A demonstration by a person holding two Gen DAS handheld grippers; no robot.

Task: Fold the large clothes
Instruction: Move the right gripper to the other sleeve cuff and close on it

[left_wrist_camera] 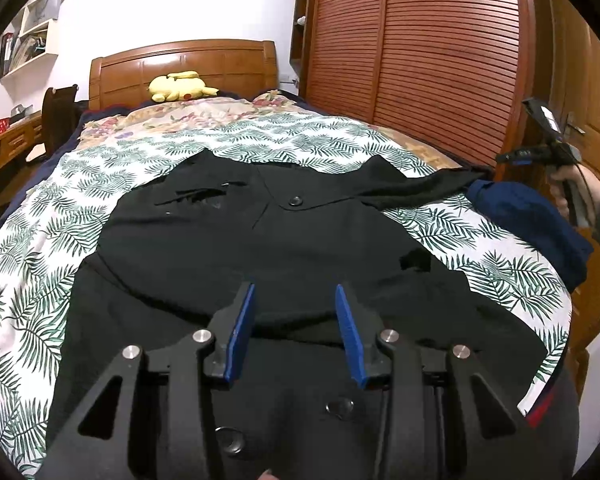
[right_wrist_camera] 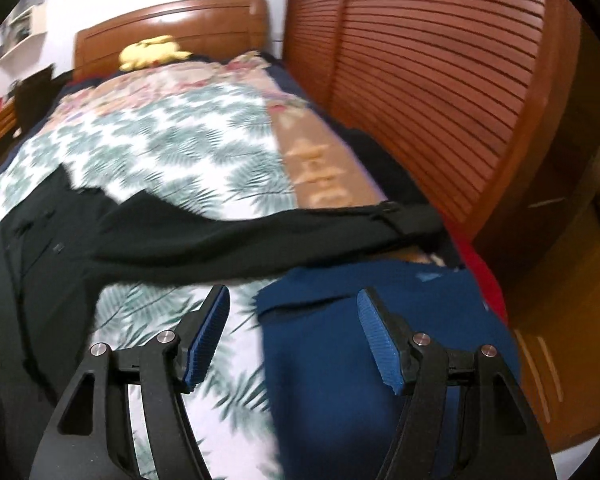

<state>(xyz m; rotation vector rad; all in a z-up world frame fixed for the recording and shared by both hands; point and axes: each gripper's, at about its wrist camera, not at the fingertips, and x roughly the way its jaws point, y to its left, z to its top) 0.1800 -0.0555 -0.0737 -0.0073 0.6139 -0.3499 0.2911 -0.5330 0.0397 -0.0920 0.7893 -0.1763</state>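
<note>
Left gripper (left_wrist_camera: 295,312): jaws partly spread, nothing between the blue pads; black fabric lies directly beneath and just ahead of the tips, no pinch visible. Right gripper (right_wrist_camera: 294,320): jaws spread wide and empty, view blurred; in the left wrist view it shows at far right, off the edge of the bed, in the person's hand (left_wrist_camera: 572,196). Task thing, the black coat (left_wrist_camera: 260,240), lies face up on the leaf-print bedspread (left_wrist_camera: 44,240), body running away from the left gripper, button (left_wrist_camera: 296,201) near the centre line further out, collar end beyond that. One sleeve (right_wrist_camera: 240,236) stretches straight out across the bed ahead of the right gripper, cuff toward the wardrobe side. Under the right gripper's right pad lies a blue garment (right_wrist_camera: 360,360), apparently separate, state of folding unclear. Judgement: early stage. Coat looks spread and roughly flattened, no fold made yet; sleeve still out. Remaining: sleeves in, body folded over. Far end: yellow plush toy (left_wrist_camera: 178,86) against the headboard (left_wrist_camera: 188,64).
</note>
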